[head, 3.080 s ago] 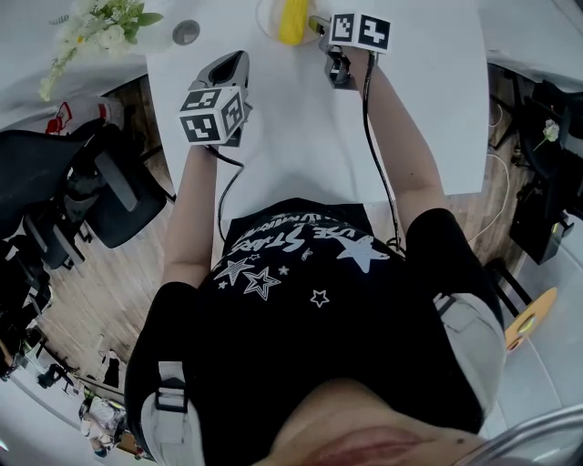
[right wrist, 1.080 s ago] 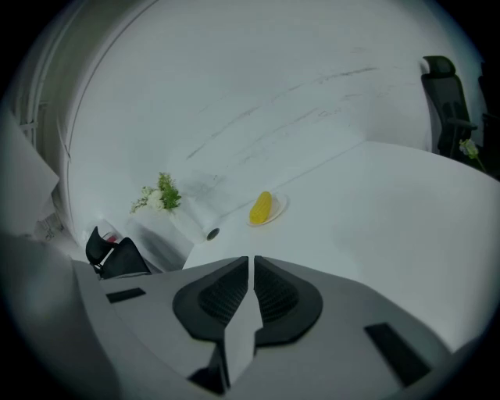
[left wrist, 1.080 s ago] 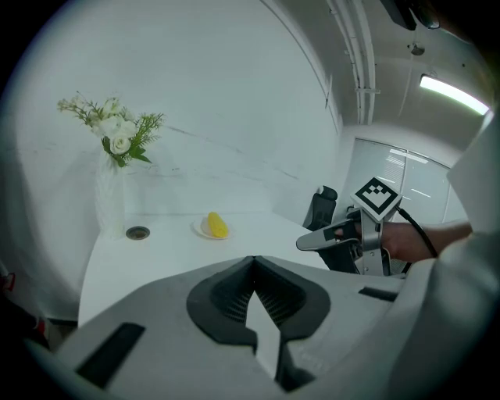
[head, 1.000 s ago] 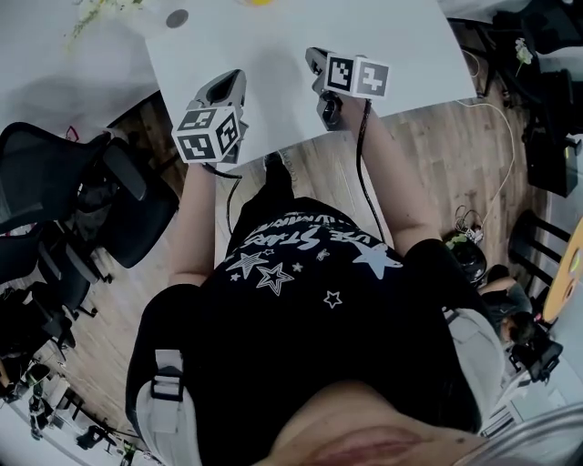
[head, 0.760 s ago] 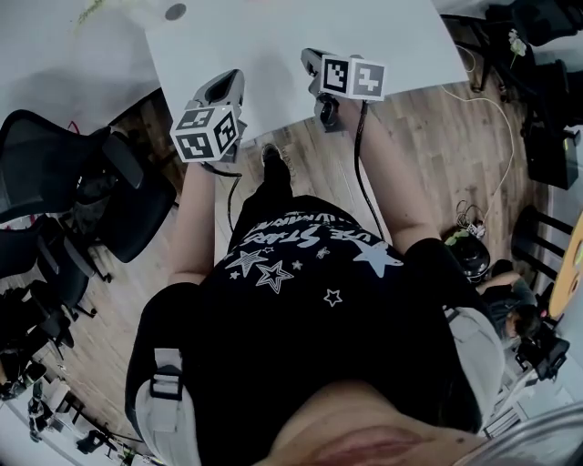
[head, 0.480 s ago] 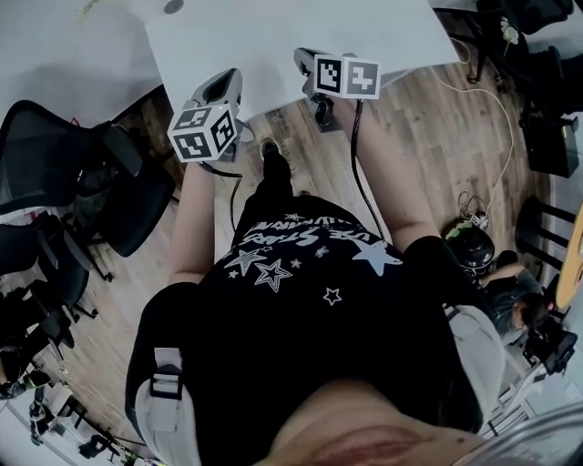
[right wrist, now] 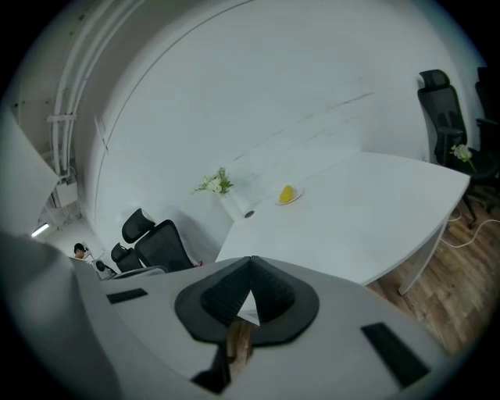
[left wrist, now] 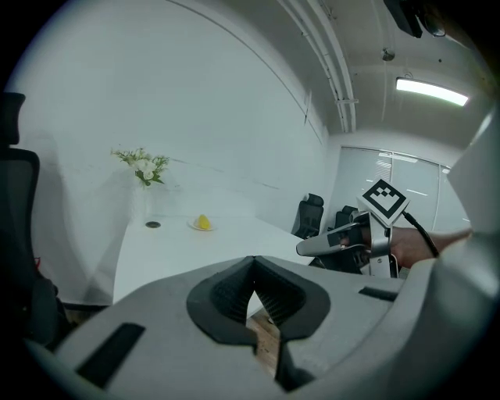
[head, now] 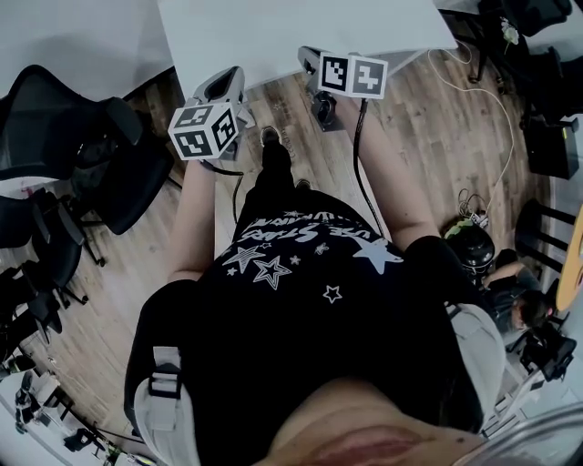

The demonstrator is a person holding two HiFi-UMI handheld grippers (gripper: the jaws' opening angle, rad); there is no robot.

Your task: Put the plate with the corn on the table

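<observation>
The yellow corn on its small plate [left wrist: 203, 224] rests far off on the white table [left wrist: 226, 238]; the right gripper view also has the plate [right wrist: 287, 194] on the table [right wrist: 375, 211]. In the head view only the table's near strip [head: 301, 27] shows and the plate is out of frame. My left gripper [head: 231, 80] and right gripper [head: 310, 58] hover over the wooden floor just short of the table edge. The left gripper [left wrist: 251, 269] is shut and empty. The right gripper [right wrist: 250, 269] is shut and empty as well, and appears in the left gripper view as the right gripper [left wrist: 328, 246].
A vase of white flowers [left wrist: 144, 168] and a dark round disc [left wrist: 152, 224] stand near the plate. Black office chairs [head: 82, 136] crowd the left side, and another chair [right wrist: 437, 101] stands past the table's right end. A cable [head: 496, 86] trails over the floor [head: 301, 127].
The person has backed away from the table. The table has slid toward the top of the head view, the corn has left that view, and both grippers now hang over the floor.
</observation>
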